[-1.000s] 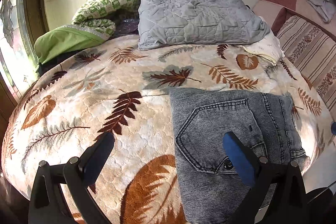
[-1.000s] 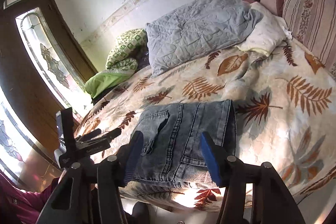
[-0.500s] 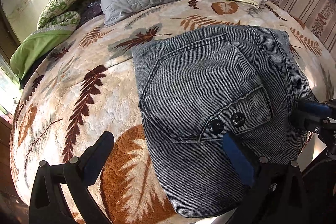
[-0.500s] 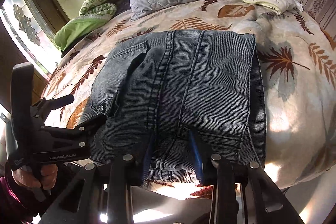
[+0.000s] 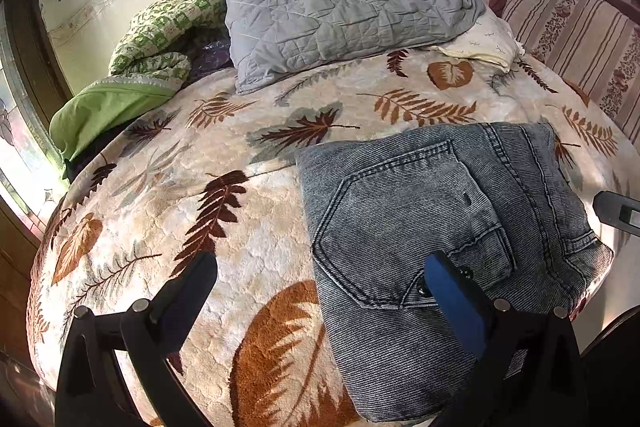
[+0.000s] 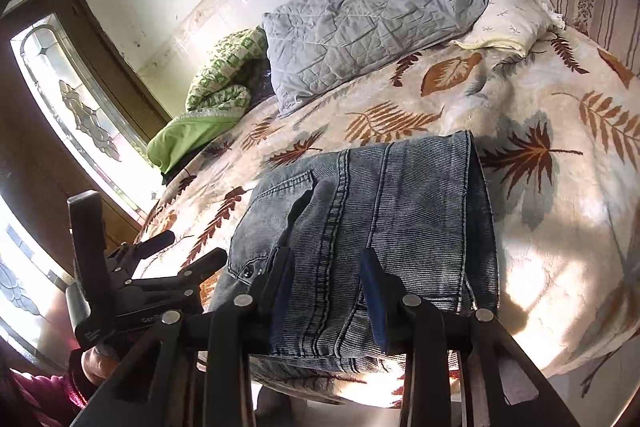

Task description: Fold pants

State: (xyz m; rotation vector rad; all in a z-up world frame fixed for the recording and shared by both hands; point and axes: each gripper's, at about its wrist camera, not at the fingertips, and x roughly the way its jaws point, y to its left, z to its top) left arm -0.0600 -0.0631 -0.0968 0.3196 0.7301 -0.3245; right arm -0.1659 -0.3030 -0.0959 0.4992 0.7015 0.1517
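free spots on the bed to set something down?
Bare leaf-print blanket left of the folded grey denim pants, up to the grey quilted pillow, and right of the pants in the right wrist view. Crowded: headboard end, with green quilt.

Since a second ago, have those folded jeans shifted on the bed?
Cannot tell. The jeans lie near the same brown leaf on the blanket; both cameras moved, hiding any small shift.
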